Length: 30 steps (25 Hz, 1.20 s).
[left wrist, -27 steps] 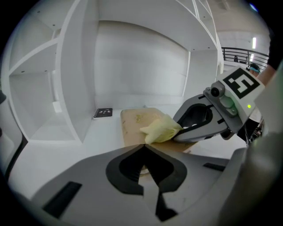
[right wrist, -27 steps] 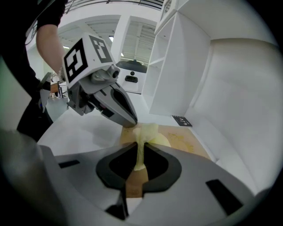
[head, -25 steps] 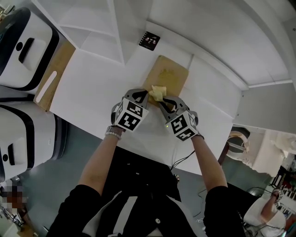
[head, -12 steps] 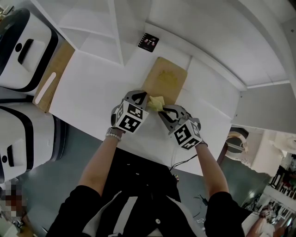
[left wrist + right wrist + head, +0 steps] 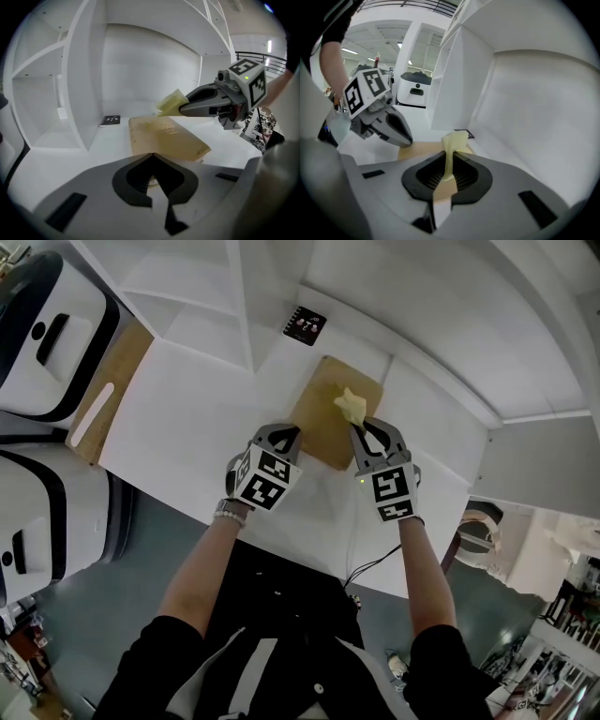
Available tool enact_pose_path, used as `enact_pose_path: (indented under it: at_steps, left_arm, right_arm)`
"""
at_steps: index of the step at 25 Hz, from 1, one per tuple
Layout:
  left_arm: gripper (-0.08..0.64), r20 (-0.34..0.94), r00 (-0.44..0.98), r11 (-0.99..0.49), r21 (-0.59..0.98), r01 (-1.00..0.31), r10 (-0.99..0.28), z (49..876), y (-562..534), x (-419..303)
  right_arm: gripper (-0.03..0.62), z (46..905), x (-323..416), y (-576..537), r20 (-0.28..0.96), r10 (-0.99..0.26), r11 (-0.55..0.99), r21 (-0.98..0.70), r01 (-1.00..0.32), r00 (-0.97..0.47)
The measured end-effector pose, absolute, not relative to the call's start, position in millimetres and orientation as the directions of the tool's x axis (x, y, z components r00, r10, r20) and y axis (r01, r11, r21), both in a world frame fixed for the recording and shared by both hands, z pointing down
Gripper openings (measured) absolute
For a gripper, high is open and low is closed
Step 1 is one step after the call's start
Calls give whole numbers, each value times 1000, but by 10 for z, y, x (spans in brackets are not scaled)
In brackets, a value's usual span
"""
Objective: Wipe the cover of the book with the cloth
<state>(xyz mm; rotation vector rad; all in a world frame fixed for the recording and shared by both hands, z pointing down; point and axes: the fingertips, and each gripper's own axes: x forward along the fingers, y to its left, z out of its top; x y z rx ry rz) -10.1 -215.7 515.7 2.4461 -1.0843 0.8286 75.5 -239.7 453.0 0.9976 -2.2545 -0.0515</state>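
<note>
A tan book [image 5: 322, 418] lies flat on a white table [image 5: 187, 409], its faint cover print unreadable. The right gripper [image 5: 362, 424], forearm extended, clamps a yellow cloth [image 5: 351, 406] over the cover's far half. The left gripper [image 5: 285, 434], jaws together, points at the book's near edge. Beyond lies a small black booklet [image 5: 305, 323], its print too small to read.

Both arms forward: left gripper [image 5: 289, 433] jaws together, right gripper [image 5: 368, 427] tight (on cloth [image 5: 351, 406]).
</note>
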Motion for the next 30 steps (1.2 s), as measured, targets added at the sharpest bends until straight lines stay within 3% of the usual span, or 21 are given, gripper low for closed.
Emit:
enact_pose_path:
  at_steps: [11, 21, 30]
  left_arm:
    - [0, 633, 542, -663, 60, -746, -552, 5157, -2150, -90]
    - [0, 624, 553, -664, 72, -744, -552, 5156, -2158, -96]
    - [0, 612, 563, -657, 93, -748, -555, 5142, -2154, -110]
  right_arm:
    - [37, 4734, 868, -3275, 579, -722, 610, 275, -744, -378]
    - [37, 5069, 759, -3553, 667, -675, 654, 341, -675, -315]
    - [37, 5076, 364, -3341, 683, -613, 746, 333, -576, -399]
